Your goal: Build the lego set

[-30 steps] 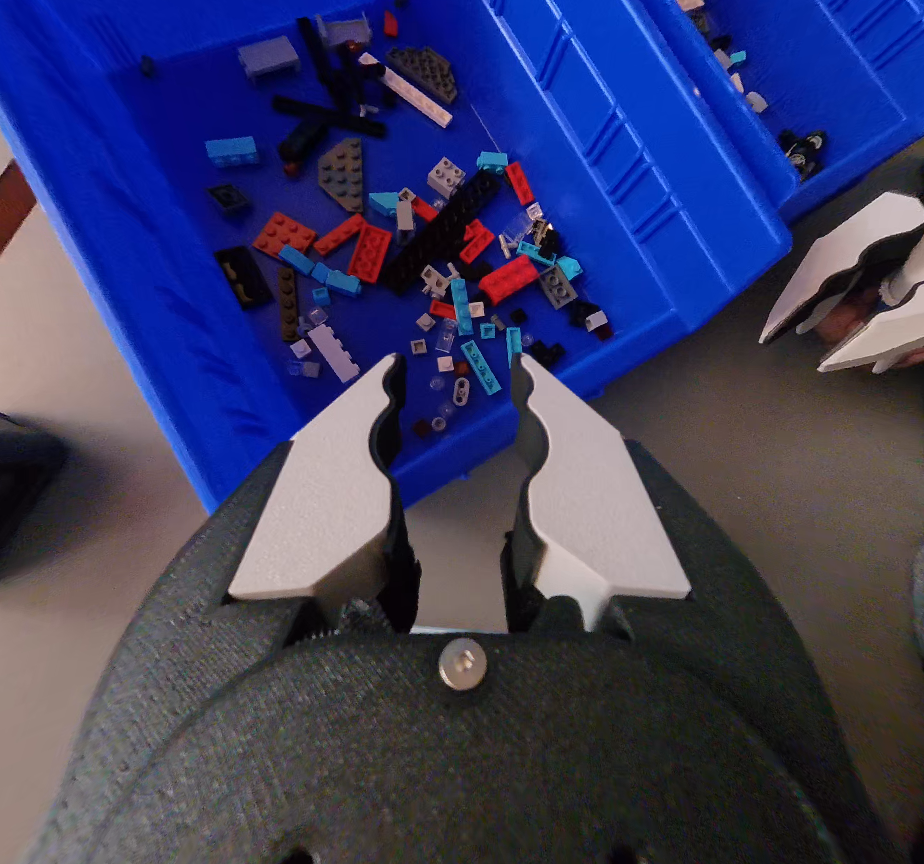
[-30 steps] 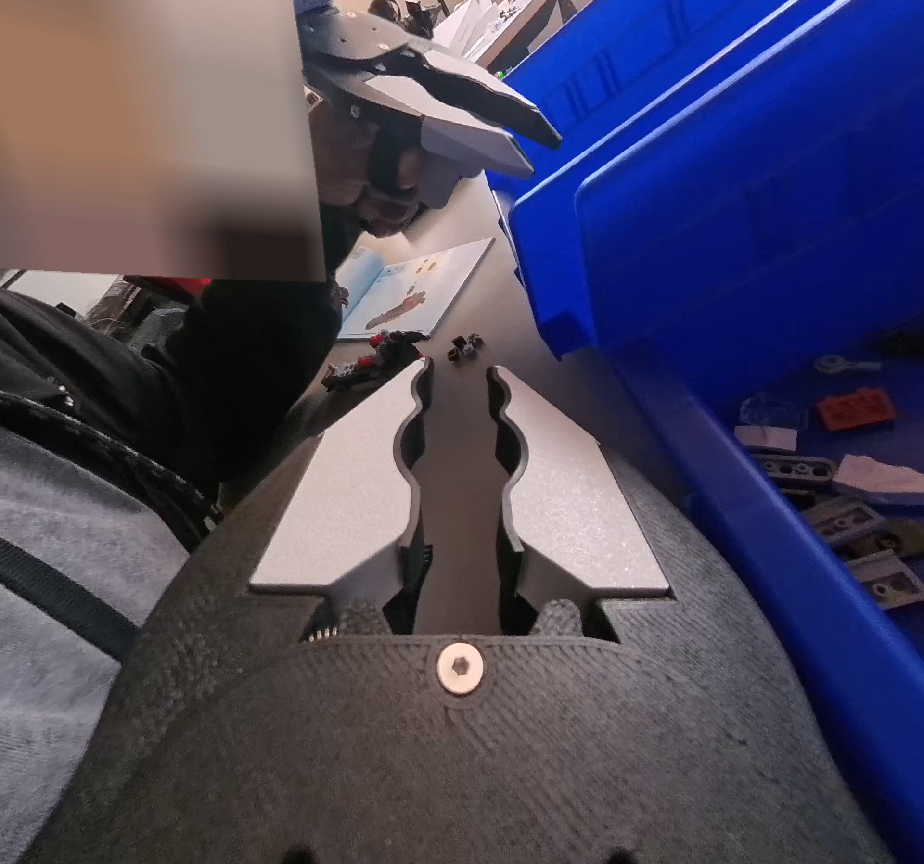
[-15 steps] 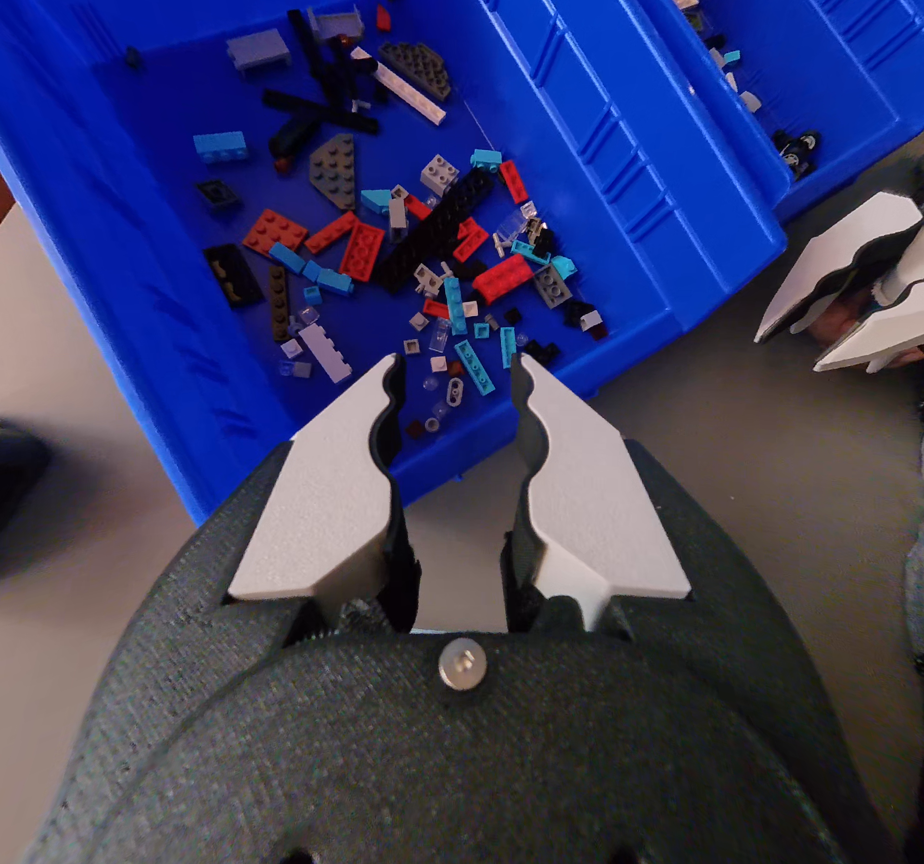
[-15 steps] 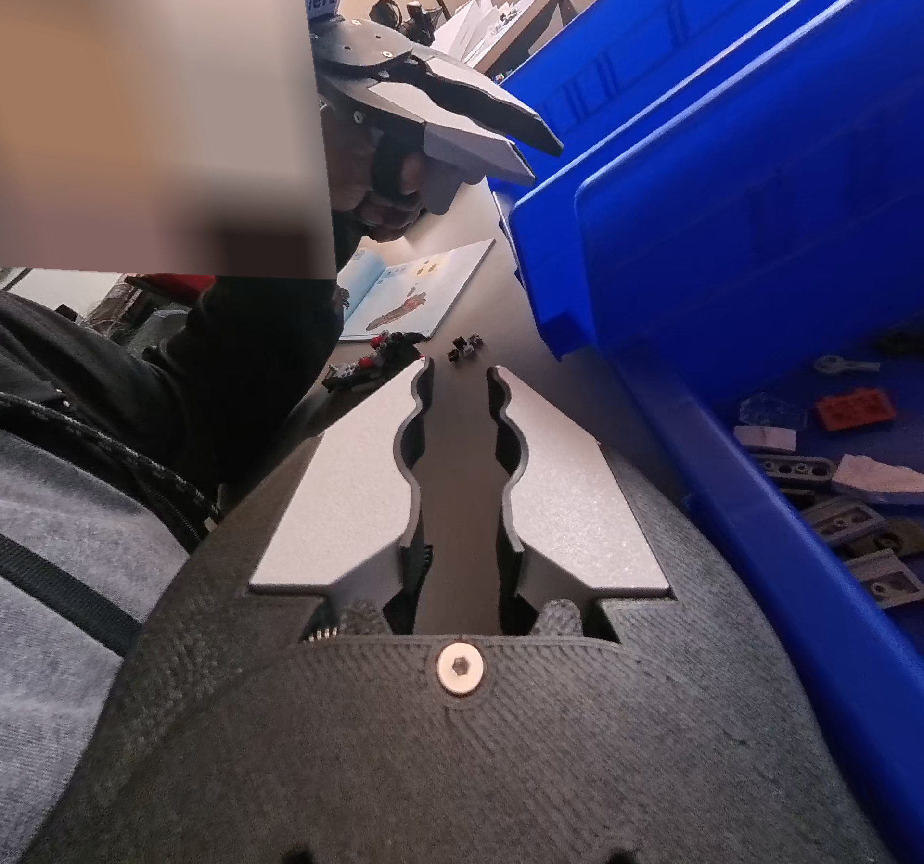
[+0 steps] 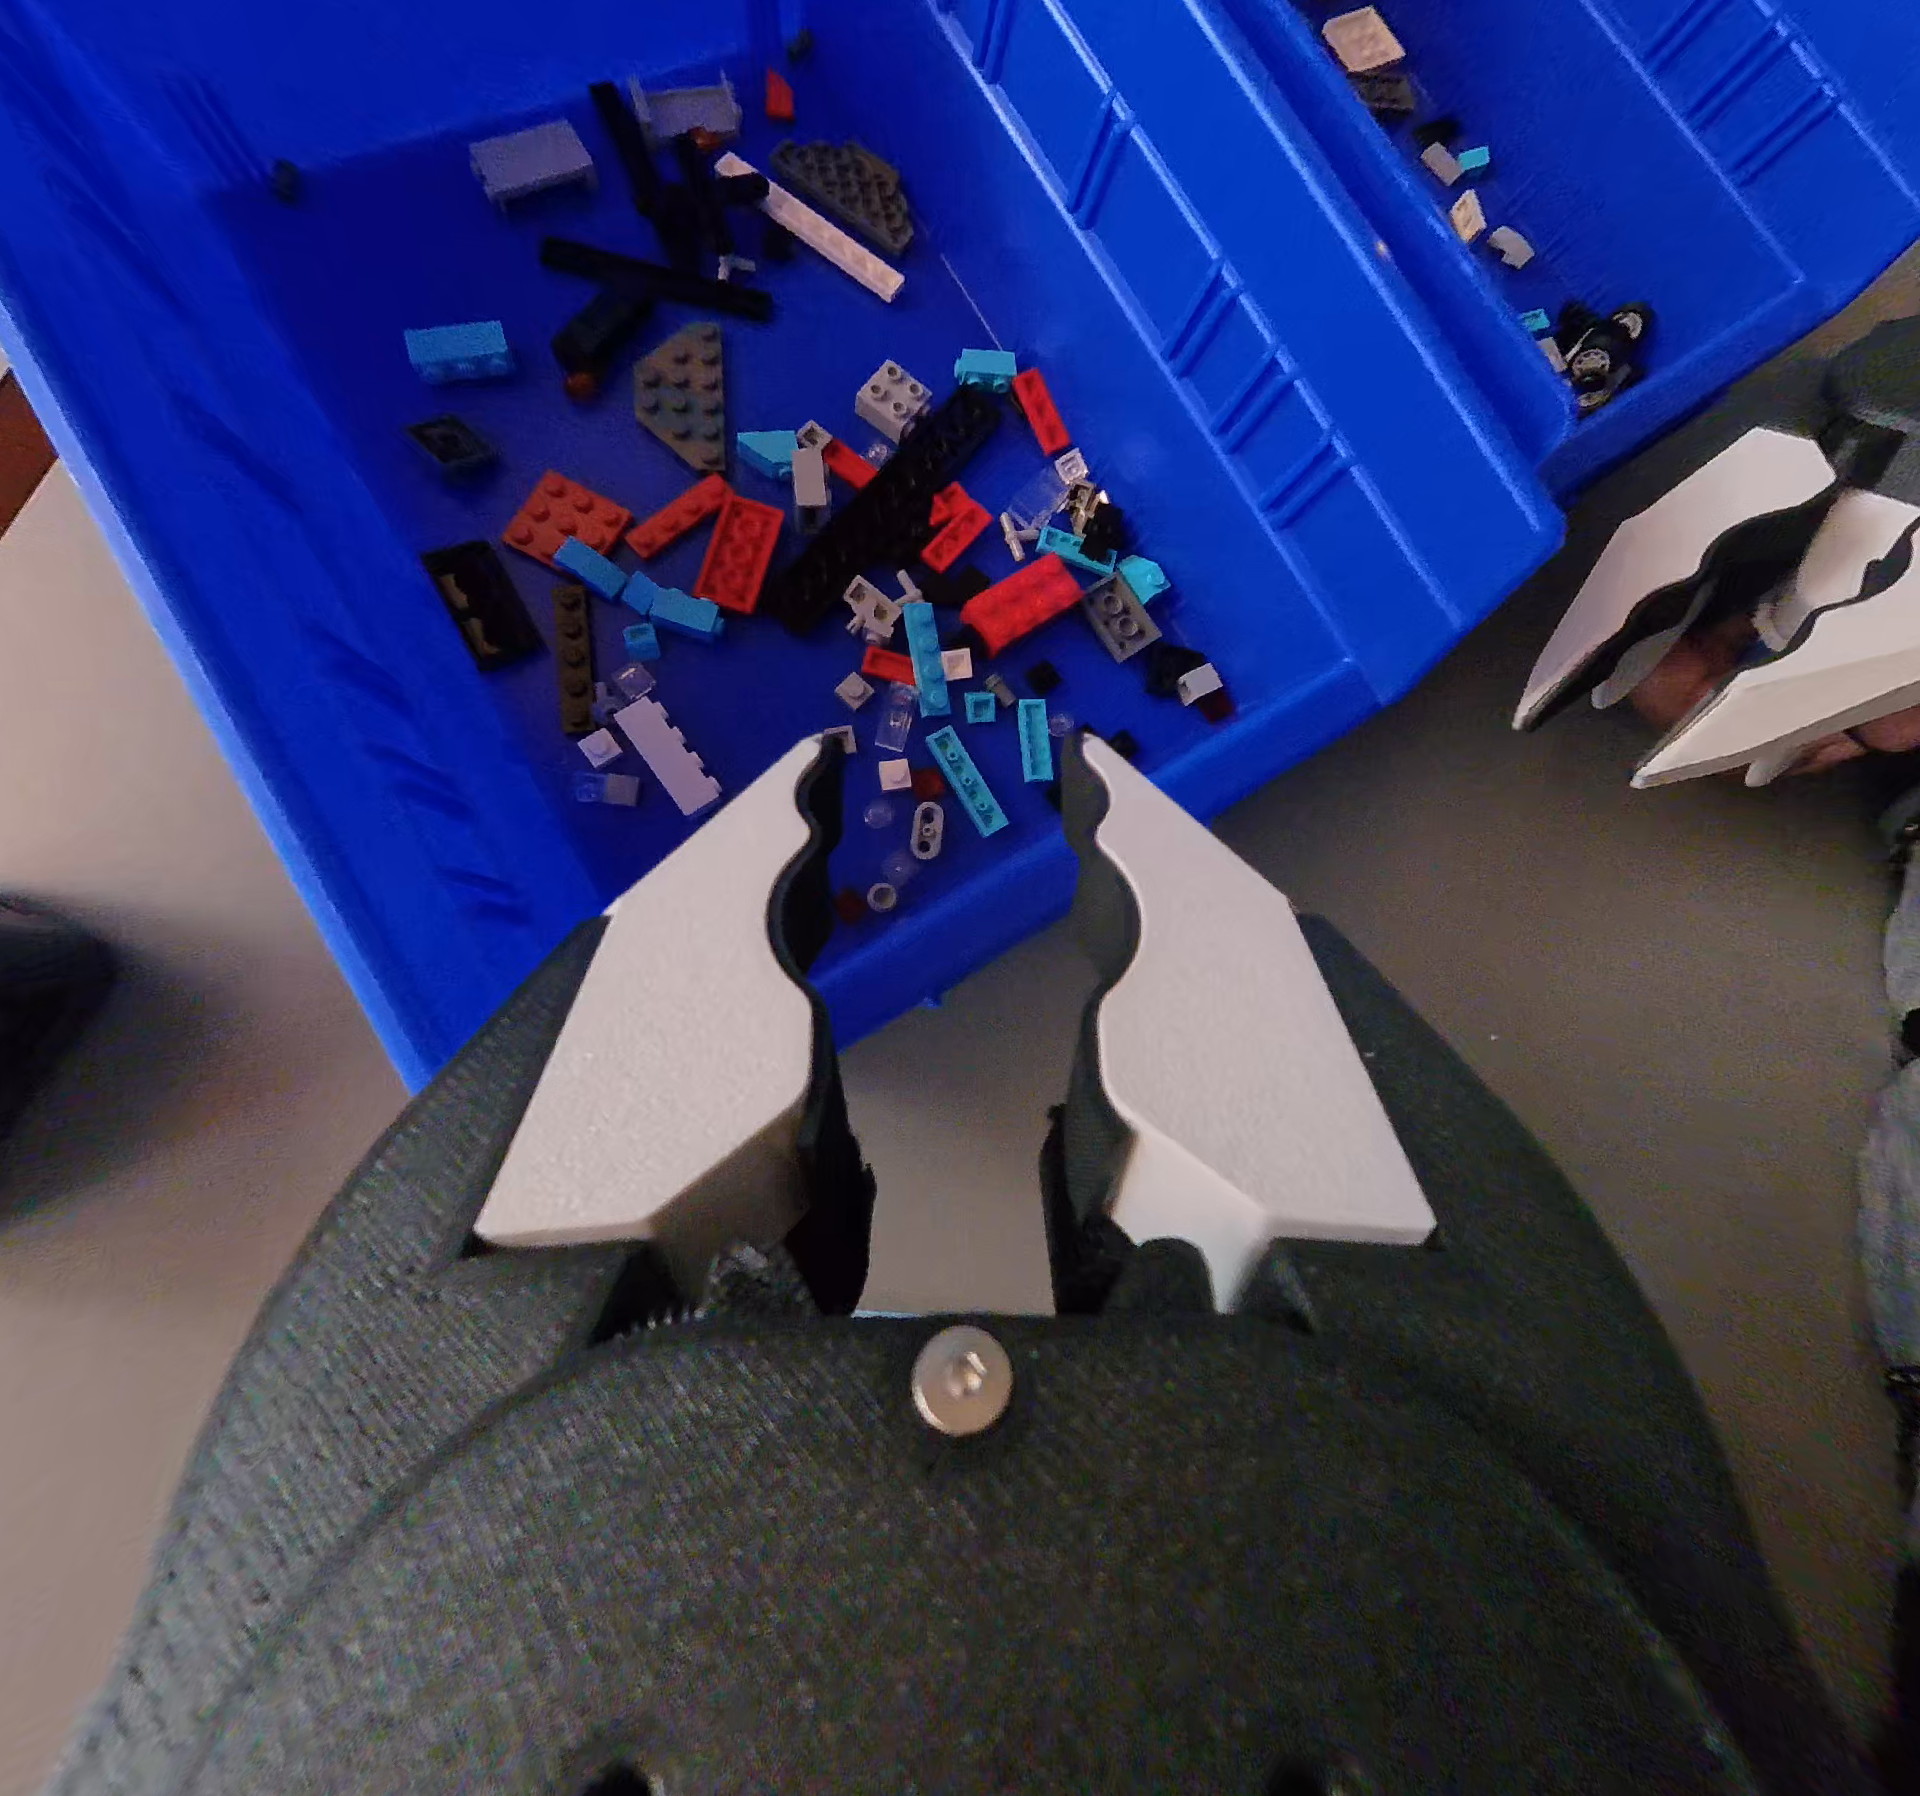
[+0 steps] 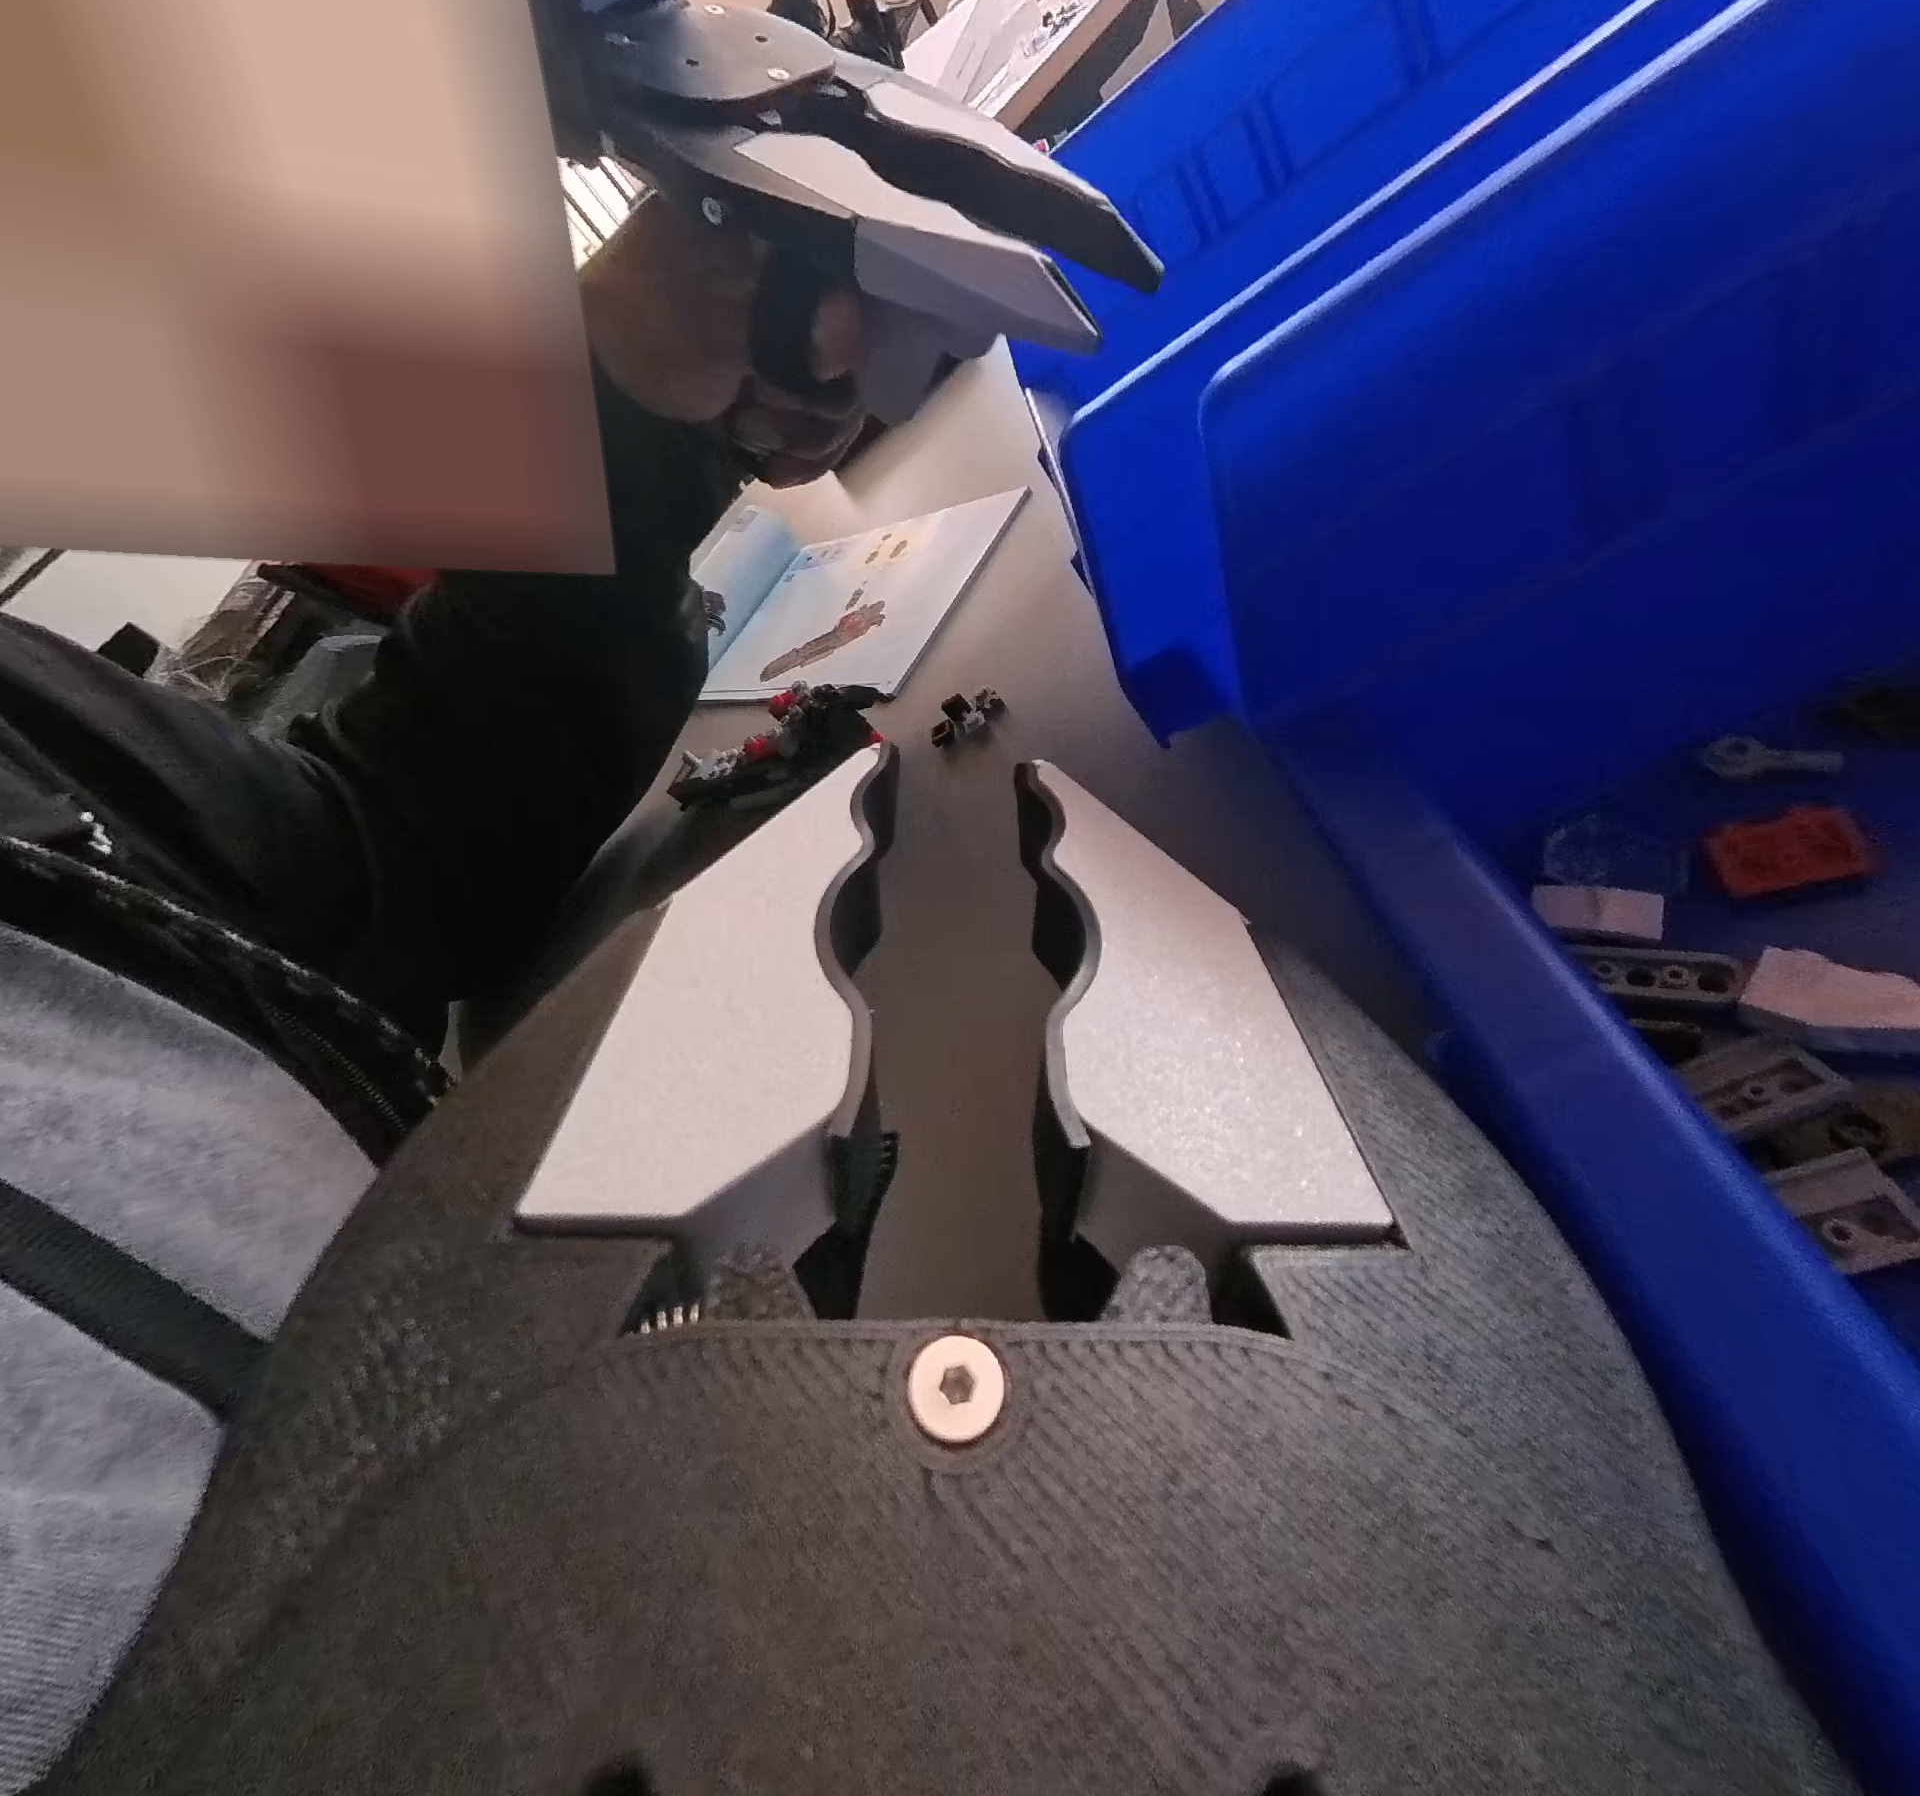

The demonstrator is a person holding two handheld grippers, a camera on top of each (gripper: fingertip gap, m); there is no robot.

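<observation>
The grey surface (image 6: 961,915) carries two blue bins (image 5: 1299,458) side by side. Near them lie an open instruction booklet (image 6: 873,593), a partly built black and red model (image 6: 779,744) and a few small black pieces (image 6: 966,712).

**Both tools open, nothing in them**

Your left tool (image 5: 951,749) is held up high and tips down. Its two grey fingers (image 5: 686,998) stand wide apart with nothing between them. From the right wrist view you can see your hand (image 6: 727,344) wrapped around its grip from below.

Your right tool (image 6: 956,759) lies low and points flat ahead. Its fingers (image 6: 1174,1019) are apart too, with a smaller gap, and they hold nothing. The two tools do not touch.
</observation>
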